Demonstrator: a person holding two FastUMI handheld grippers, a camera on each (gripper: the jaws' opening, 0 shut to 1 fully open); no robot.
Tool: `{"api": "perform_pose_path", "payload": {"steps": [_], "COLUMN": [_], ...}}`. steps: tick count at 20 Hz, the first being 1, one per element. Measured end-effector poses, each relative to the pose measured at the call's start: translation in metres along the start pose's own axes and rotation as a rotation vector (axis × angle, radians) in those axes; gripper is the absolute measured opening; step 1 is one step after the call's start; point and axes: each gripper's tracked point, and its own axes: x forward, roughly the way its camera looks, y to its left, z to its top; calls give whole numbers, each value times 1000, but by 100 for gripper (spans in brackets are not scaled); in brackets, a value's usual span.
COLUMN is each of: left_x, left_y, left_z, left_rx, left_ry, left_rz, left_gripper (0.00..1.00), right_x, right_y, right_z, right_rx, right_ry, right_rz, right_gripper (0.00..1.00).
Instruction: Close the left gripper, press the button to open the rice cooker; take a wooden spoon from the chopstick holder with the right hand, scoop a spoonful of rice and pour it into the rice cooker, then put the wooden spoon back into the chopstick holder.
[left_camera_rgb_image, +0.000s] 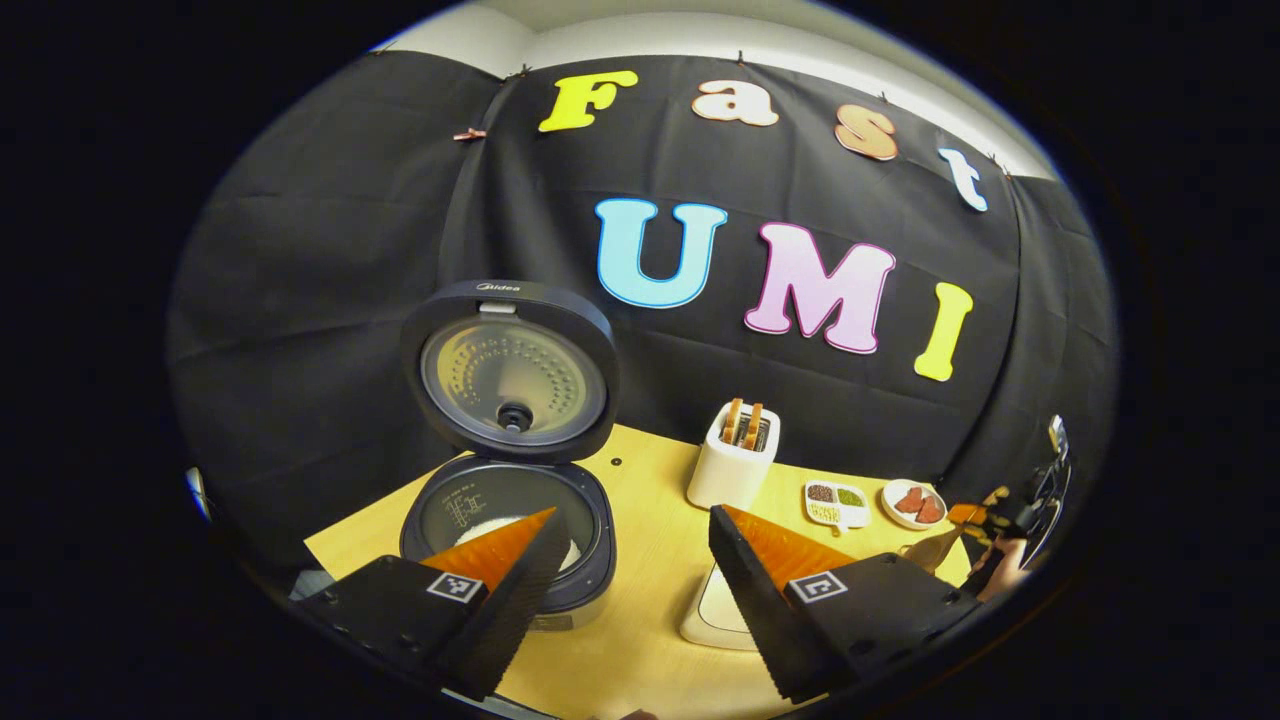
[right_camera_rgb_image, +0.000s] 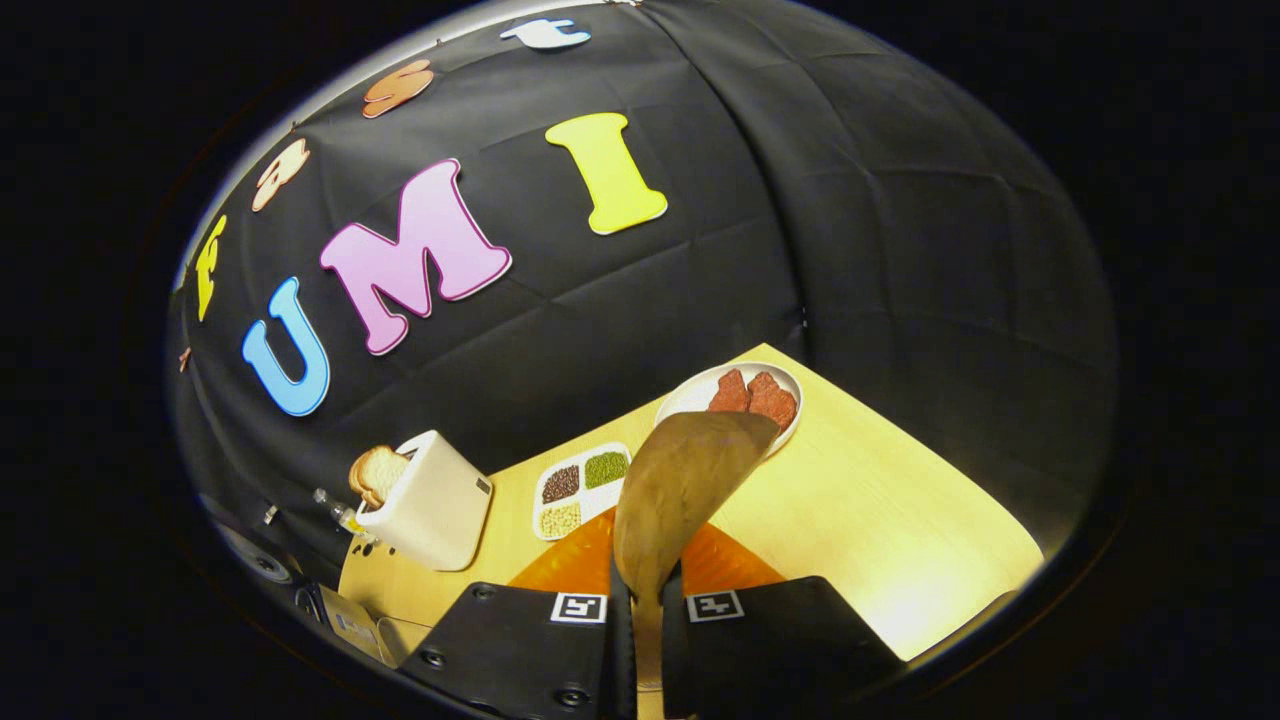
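In the left gripper view the dark rice cooker (left_camera_rgb_image: 505, 540) stands open, its lid (left_camera_rgb_image: 510, 385) upright, with white rice in the pot. My left gripper (left_camera_rgb_image: 630, 520) is open just in front of it, one finger overlapping the pot's rim. At the far right edge the right gripper (left_camera_rgb_image: 1000, 530), held by a hand, carries the wooden spoon (left_camera_rgb_image: 935, 550). In the right gripper view my right gripper (right_camera_rgb_image: 648, 590) is shut on the handle of the wooden spoon (right_camera_rgb_image: 685, 490). The spoon's bowl points up and away over the table. I cannot tell whether it holds rice.
A white toaster with bread slices (left_camera_rgb_image: 735, 455) (right_camera_rgb_image: 430, 500) stands mid-table. Beside it are a divided dish of grains (left_camera_rgb_image: 838, 500) (right_camera_rgb_image: 582, 488) and a plate of red meat pieces (left_camera_rgb_image: 915, 503) (right_camera_rgb_image: 740, 395). A white rounded object (left_camera_rgb_image: 715, 610) lies partly behind my left gripper's finger.
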Motion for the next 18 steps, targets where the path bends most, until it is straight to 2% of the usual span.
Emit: {"api": "perform_pose_path", "payload": {"steps": [6, 10, 11, 15, 17, 18], "left_x": [-1, -3, -4, -5, -3, -3], "left_y": [11, 24, 26, 41, 52, 56], "left_z": [25, 57, 68, 115, 137, 147], "left_rx": [29, 96, 117, 169, 199, 216], "left_ry": [-52, -130, -159, -286, -342, -374], "left_rz": [39, 66, 68, 78, 87, 89], "left_gripper": [95, 95, 95, 95, 95, 95], "right_x": [15, 10, 10, -14, -29, -37], "right_y": [-5, -1, 2, 2, -7, -14], "right_z": [-31, -41, -38, -24, -15, -9], "right_rx": [-3, -69, -74, -72, -123, -167], "right_ry": [66, 87, 79, 47, 14, 1], "right_rz": [-13, -17, -12, -24, -48, -65], "right_gripper": [16, 18, 10, 70, 100, 99]}}
